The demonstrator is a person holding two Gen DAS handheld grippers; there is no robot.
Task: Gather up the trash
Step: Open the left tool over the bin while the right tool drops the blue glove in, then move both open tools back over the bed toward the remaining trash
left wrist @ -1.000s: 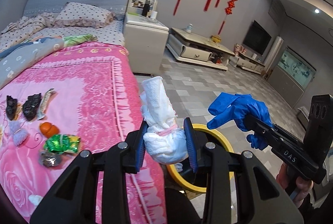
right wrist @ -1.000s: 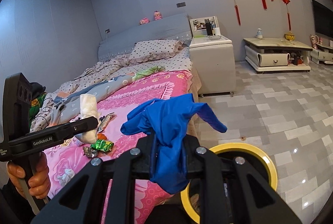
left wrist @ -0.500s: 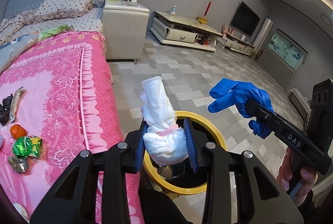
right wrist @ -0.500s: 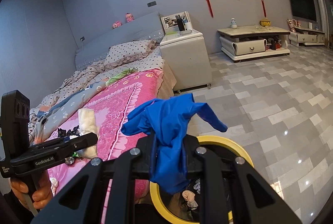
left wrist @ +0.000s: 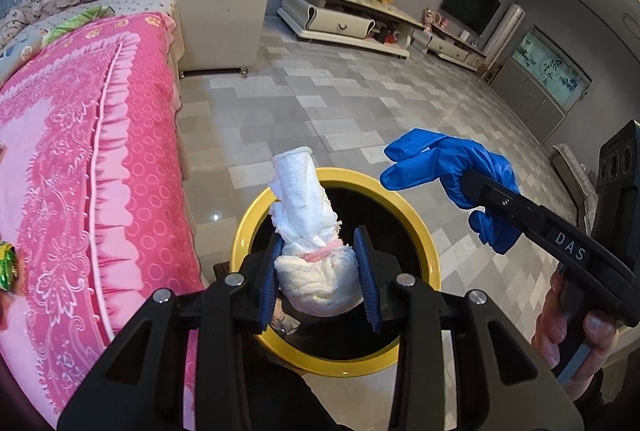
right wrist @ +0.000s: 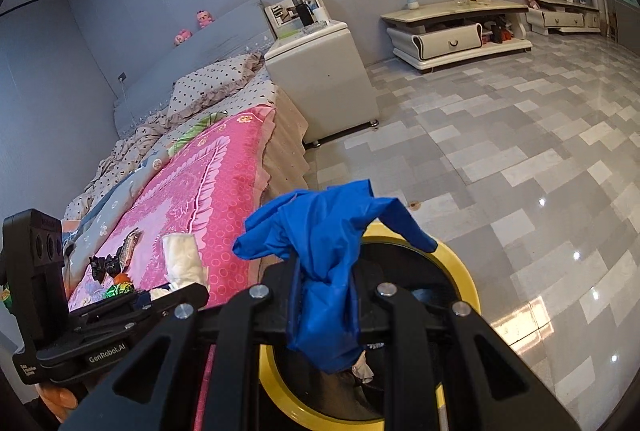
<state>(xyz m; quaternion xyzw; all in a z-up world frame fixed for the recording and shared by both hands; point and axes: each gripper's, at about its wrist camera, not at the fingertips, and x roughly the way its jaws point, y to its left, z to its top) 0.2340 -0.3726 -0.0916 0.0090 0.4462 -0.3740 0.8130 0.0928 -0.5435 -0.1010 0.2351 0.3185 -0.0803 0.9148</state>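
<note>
My left gripper (left wrist: 318,281) is shut on a white wad of tissue (left wrist: 308,231) bound with a pink band, held right over the mouth of the yellow-rimmed trash bin (left wrist: 256,207) on the floor. My right gripper (right wrist: 324,295) is shut on a crumpled blue glove (right wrist: 328,251) and hangs over the same yellow-rimmed bin (right wrist: 464,271). In the left wrist view the glove (left wrist: 448,167) sticks out beyond the bin's right rim. Some trash lies inside the bin.
A bed with a pink cover (left wrist: 80,151) stands left of the bin; wrappers and dark scraps (right wrist: 108,267) lie on it. A white bedside cabinet (right wrist: 320,71) and low TV stands (right wrist: 452,31) line the far wall. Grey tiled floor (right wrist: 520,159) spreads right.
Both grippers have swung away from the bed and sunk toward the bin, which now sits directly under the tissue wad. Their grips on the wad and glove are unchanged.
</note>
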